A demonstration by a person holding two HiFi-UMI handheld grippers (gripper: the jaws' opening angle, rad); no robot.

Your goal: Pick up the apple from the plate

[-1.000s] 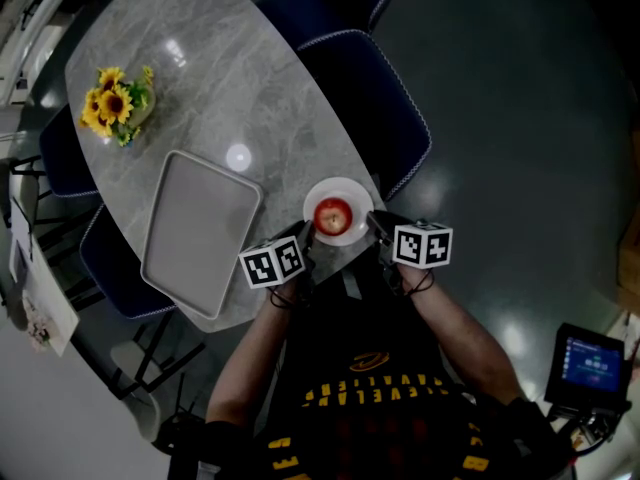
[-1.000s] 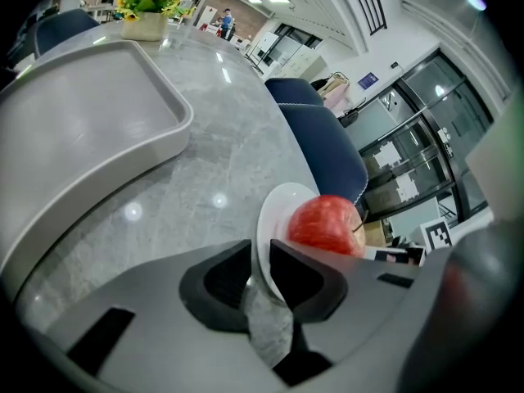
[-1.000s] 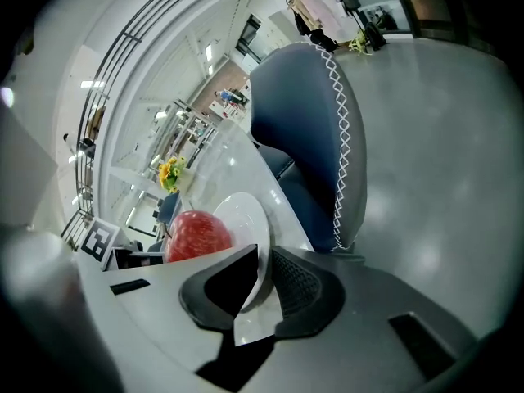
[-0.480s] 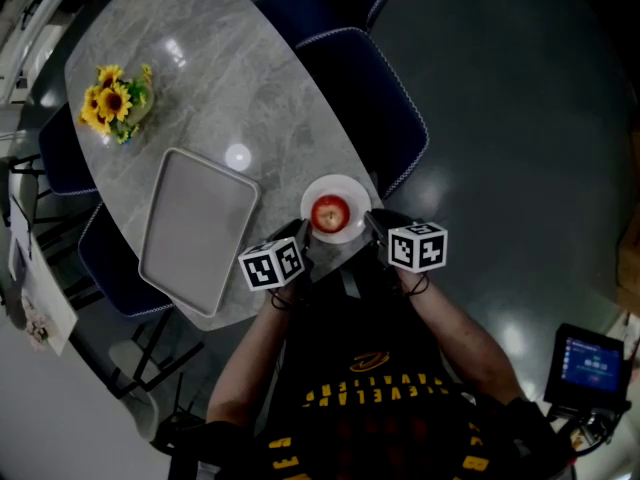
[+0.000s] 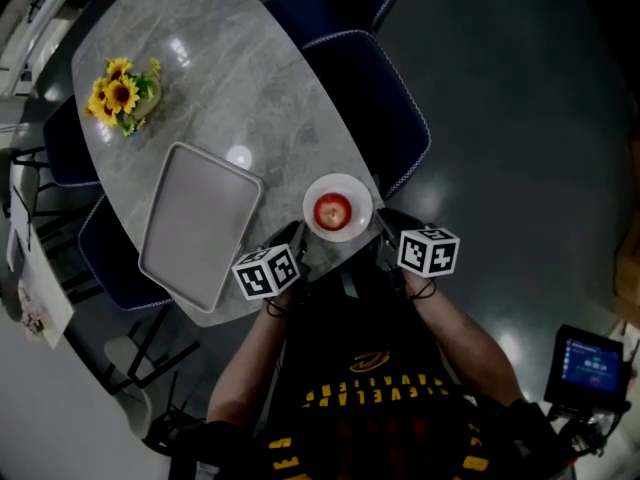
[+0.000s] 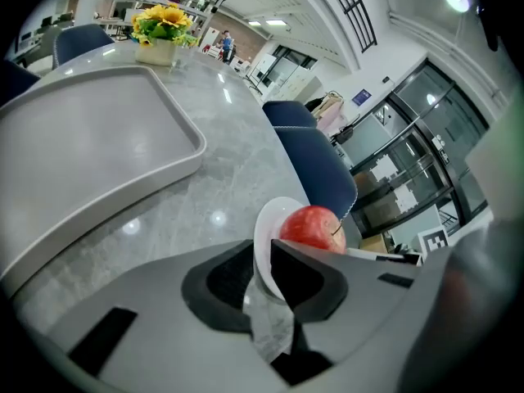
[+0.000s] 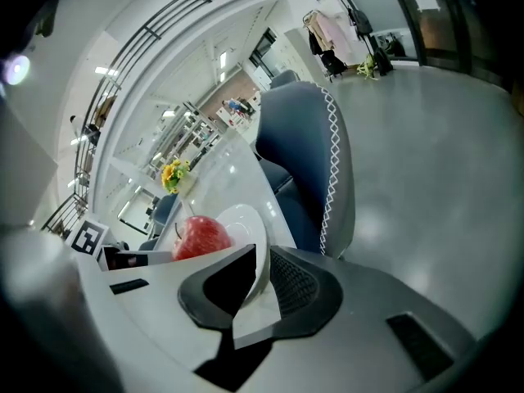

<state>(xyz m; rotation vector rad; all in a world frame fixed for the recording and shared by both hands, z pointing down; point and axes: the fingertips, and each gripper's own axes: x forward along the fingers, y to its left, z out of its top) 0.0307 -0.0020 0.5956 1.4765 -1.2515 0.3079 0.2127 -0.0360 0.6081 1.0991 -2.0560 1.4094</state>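
Grey marble table [image 5: 250, 78], apple [image 5: 333, 210] on white plate [image 5: 352, 186], rim clamped in right gripper [image 5: 380, 224] and left gripper [image 5: 299, 236], its jaws just slightly widened.

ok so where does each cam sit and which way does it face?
Head view: on the person's head, looking down at the table, tray and plate with the apple; shows forearms, torso, left gripper, right gripper.
Left gripper view: rides the left gripper, facing across the table, flowers far off; its jaws have just been opening, plate rim between them.
Right gripper view: rides the right gripper, facing a blue chair; its jaws clamp the plate rim.
Shared: both gripper views see the apple, from opposite sides.
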